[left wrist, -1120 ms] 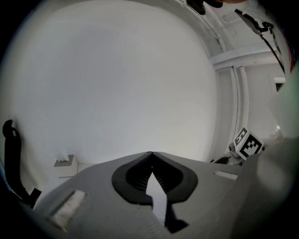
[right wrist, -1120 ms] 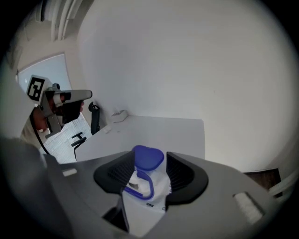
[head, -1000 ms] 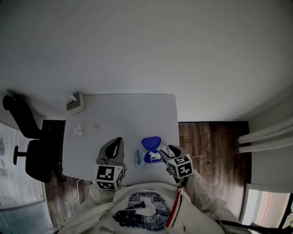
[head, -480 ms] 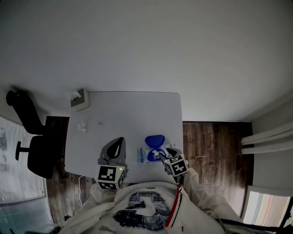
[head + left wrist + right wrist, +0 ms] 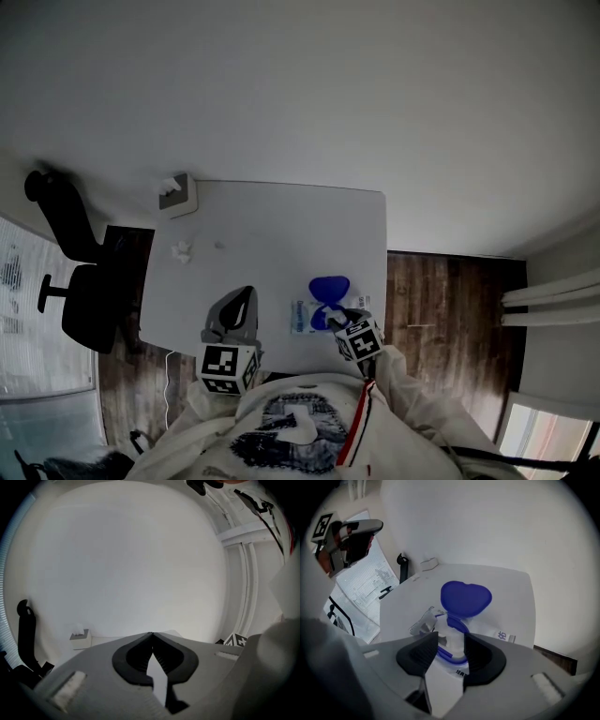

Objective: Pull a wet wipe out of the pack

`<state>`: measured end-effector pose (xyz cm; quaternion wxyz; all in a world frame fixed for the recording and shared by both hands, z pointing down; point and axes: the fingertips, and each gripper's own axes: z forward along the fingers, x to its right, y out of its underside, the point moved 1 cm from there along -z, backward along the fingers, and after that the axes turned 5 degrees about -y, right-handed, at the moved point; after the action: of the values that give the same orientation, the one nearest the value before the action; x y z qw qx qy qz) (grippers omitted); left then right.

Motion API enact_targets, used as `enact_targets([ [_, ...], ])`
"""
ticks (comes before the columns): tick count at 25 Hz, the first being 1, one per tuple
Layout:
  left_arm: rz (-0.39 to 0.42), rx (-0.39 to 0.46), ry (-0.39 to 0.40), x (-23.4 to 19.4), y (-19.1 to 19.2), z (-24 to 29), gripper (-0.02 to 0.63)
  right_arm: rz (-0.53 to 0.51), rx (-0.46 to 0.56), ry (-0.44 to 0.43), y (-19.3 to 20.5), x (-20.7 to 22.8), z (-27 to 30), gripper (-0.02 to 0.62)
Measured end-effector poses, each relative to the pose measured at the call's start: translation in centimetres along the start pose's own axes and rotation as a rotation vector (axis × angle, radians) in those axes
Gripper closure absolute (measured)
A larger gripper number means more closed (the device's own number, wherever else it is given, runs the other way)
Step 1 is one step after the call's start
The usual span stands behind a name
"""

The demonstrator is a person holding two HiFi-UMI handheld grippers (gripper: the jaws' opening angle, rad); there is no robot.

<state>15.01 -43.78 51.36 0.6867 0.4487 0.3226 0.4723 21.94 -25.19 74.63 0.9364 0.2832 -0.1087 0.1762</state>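
Observation:
The wet wipe pack lies near the table's front edge, its blue lid flipped open and standing up. A white wipe tuft pokes out of the blue-rimmed opening. My right gripper points steeply down onto that opening. Its jaws have just been closing and stand open, one on each side of the tuft, with no press on it that I can see. In the head view the right gripper sits at the pack's right end. My left gripper rests left of the pack, shut and empty.
The white table carries a tissue box at its far left corner and a crumpled tissue nearby. A black chair stands to the left of the table. Wooden floor lies to the right.
My right gripper has sunk onto the pack's opening, tilting further down. The left gripper has stayed beside the pack. The head view has shifted a little.

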Motion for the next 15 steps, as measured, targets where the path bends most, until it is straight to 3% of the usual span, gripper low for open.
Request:
enact_targets([
  [15, -0.026, -0.022, -0.051, -0.3, 1.1, -1.7, 0.601, 0.01, -0.013, 0.018, 0.1, 0.3, 1.0, 0.494],
])
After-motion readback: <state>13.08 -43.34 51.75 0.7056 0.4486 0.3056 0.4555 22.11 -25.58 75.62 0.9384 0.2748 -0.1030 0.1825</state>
